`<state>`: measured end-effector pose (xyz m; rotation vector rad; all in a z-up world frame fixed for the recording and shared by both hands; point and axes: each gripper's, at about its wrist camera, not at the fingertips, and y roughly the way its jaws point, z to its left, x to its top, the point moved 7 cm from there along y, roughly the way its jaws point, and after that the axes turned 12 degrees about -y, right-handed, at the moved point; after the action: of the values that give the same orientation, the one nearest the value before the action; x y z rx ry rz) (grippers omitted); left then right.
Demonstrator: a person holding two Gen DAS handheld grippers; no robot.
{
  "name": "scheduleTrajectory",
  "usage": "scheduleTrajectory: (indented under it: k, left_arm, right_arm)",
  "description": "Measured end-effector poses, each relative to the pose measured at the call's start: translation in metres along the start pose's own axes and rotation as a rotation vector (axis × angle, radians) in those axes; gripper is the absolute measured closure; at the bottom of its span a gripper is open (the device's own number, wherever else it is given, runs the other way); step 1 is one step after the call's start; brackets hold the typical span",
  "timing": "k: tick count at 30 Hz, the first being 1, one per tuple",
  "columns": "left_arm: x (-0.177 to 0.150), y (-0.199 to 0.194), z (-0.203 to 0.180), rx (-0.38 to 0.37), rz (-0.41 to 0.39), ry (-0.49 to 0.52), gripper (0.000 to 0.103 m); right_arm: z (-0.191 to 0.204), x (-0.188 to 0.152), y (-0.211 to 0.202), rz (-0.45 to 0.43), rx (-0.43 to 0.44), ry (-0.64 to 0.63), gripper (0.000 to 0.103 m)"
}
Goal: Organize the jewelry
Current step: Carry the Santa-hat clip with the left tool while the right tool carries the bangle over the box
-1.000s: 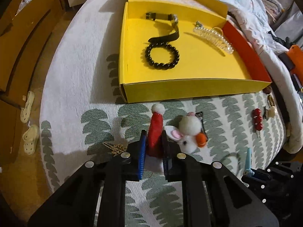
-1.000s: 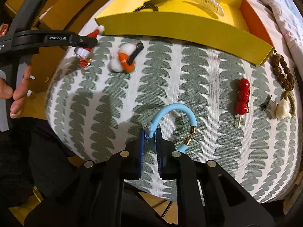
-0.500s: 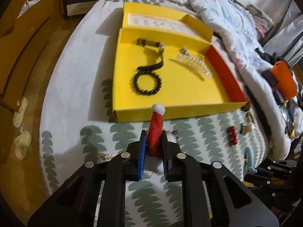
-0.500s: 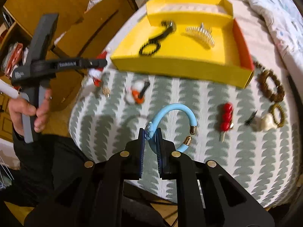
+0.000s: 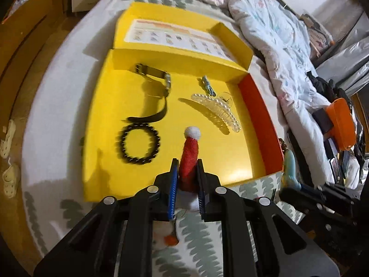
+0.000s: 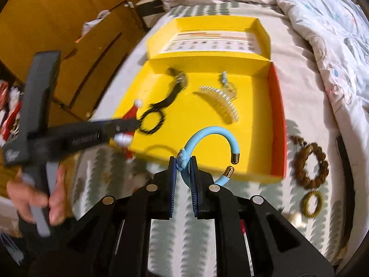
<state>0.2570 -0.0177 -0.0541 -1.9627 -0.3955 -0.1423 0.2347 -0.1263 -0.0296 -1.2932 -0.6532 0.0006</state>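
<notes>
My left gripper (image 5: 186, 172) is shut on a red Santa-hat hair clip (image 5: 189, 154) and holds it in the air over the near edge of the yellow box (image 5: 230, 154). It also shows in the right wrist view (image 6: 129, 124), at the box's left side. My right gripper (image 6: 183, 168) is shut on a light blue bangle (image 6: 212, 133) with gold ends, above the box's front wall (image 6: 207, 168). In the box lie a black bead bracelet (image 5: 140, 144), a black watch (image 5: 159, 92), a clear pearl claw clip (image 5: 216, 113) and a small blue piece (image 5: 207, 85).
On the leaf-print bedcover (image 6: 180, 242) lie a brown bead bracelet (image 6: 310, 165) and a gold coil hair tie (image 6: 312, 204) right of the box, and a white and orange pompom clip (image 5: 165, 236) under my left gripper. A quilt (image 5: 276, 46) lies to the right, wooden cabinets (image 6: 57, 23) to the left.
Both grippers have risen and moved forward with their items, from the bedcover to over the front of the yellow box.
</notes>
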Motion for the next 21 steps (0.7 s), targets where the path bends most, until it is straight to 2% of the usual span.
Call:
scheduleTrajectory:
  k: [6,13,21]
  left_arm:
    - [0.022,0.031,-0.016,0.04,0.024,0.02,0.088]
    - [0.029,0.069,-0.01,0.102,0.081,0.049,0.088]
    - [0.035,0.089,-0.011,0.127,0.104,0.064,0.088]
  right_arm:
    - [-0.026,0.013,0.047,0.057,0.013,0.033,0.09]
    - [-0.044,0.018,0.089,0.111,0.043,0.062,0.09]
    - [-0.048,0.012,0.111,0.156,0.033,0.073,0.09]
